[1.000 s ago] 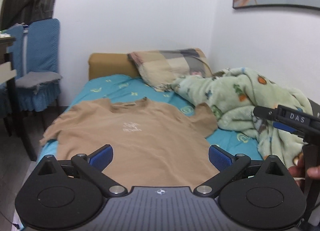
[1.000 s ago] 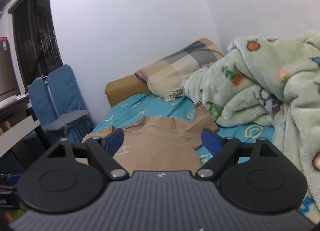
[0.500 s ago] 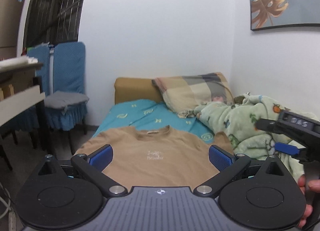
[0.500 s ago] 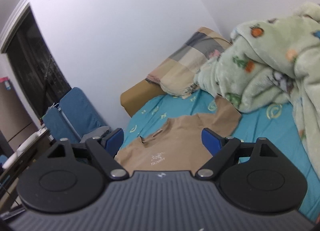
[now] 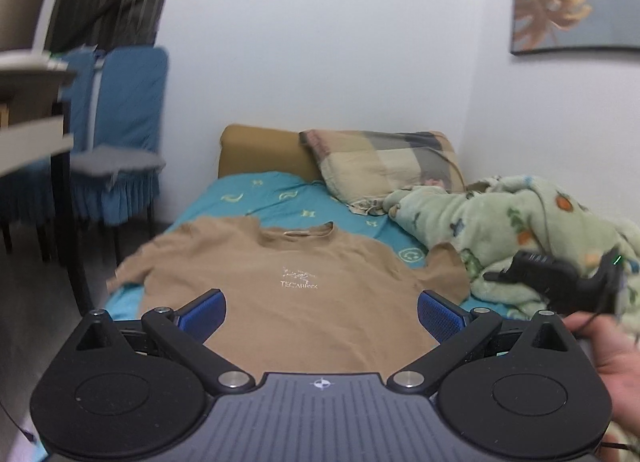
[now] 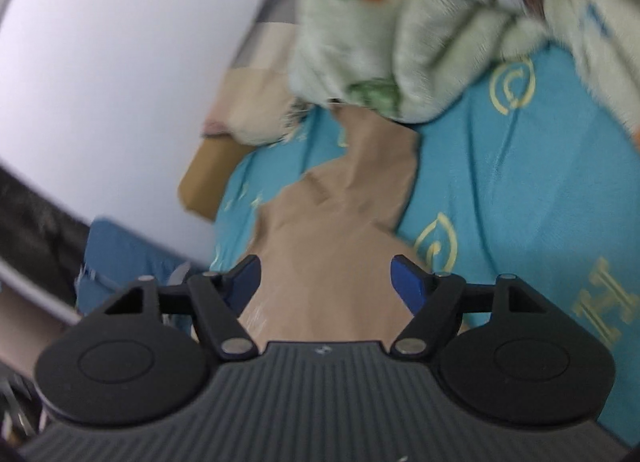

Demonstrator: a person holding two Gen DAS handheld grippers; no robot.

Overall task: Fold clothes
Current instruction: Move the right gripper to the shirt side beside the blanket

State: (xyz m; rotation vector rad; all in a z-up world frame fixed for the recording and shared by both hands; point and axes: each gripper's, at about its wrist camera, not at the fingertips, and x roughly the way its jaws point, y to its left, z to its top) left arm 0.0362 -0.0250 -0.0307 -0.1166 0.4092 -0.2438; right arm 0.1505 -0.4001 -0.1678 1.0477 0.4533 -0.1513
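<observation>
T-shirt: tan T-shirt [image 5: 288, 294] lies flat, front up, on the bed's teal sheet [image 5: 256, 197], collar toward the pillow [image 5: 384, 165].
Right sleeve: touches the green blanket [image 5: 500, 229].
Left gripper [image 5: 320, 308]: fingers wide apart, nothing clamped.
Right gripper [image 6: 325, 282]: tilted, jaws closing, shirt seen between them, not pinched.

Your tan T-shirt [image 5: 296, 294] lies flat and open on the bed.

You see it front side up, with small white letters on the chest and the neck hole at the far end. Both short sleeves are spread out to the sides. One sleeve [image 6: 380, 165] reaches the fluffy green blanket and its tip goes just under it. The other sleeve hangs by the bed's edge.
</observation>
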